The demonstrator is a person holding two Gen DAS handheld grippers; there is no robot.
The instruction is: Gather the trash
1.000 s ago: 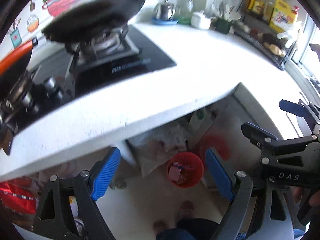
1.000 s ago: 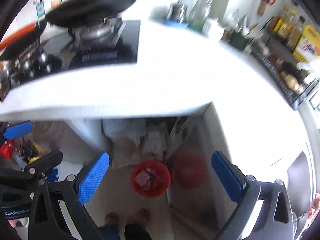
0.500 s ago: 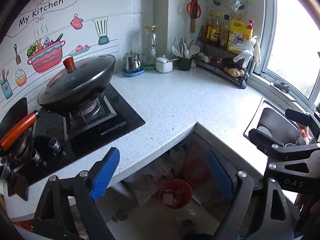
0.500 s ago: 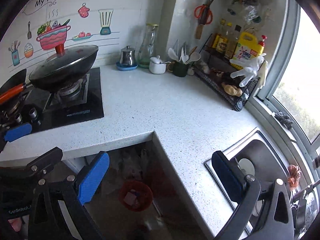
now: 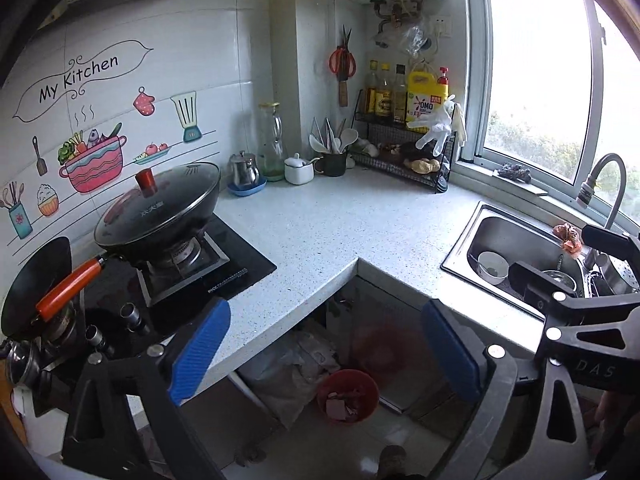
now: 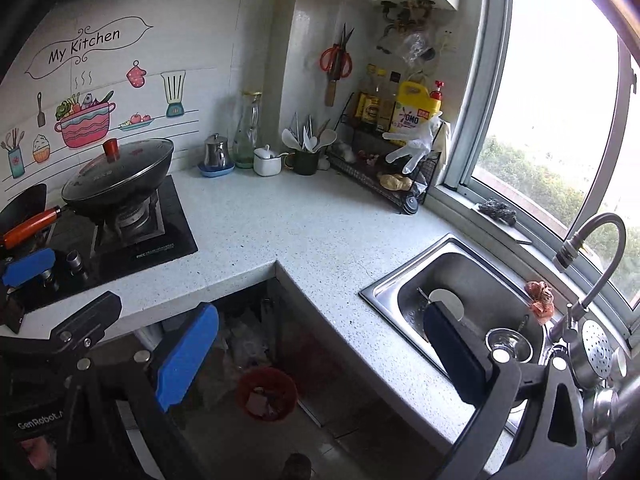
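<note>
A red bin (image 5: 348, 396) holding pink scraps stands on the floor in the open recess under the worktop corner; it also shows in the right wrist view as the bin (image 6: 266, 394). My left gripper (image 5: 324, 344) hangs high above it, its jaws opening, with nothing between the blue pads (image 5: 200, 344). My right gripper (image 6: 320, 354) is open and empty too, held above the recess and the sink's near edge. No loose trash shows on the speckled worktop (image 5: 332, 224).
A lidded wok (image 5: 160, 208) sits on the hob at left. The steel sink (image 6: 460, 280) at right holds a bowl, with a crumpled reddish wad (image 6: 538, 296) on its rim. Jars, a utensil cup and a bottle rack (image 5: 404, 148) line the back wall. Bags lie behind the bin.
Both grippers have risen from below the worktop's edge to well above it and levelled out. The bin now looks smaller and lower. The sink and window have come into view.
</note>
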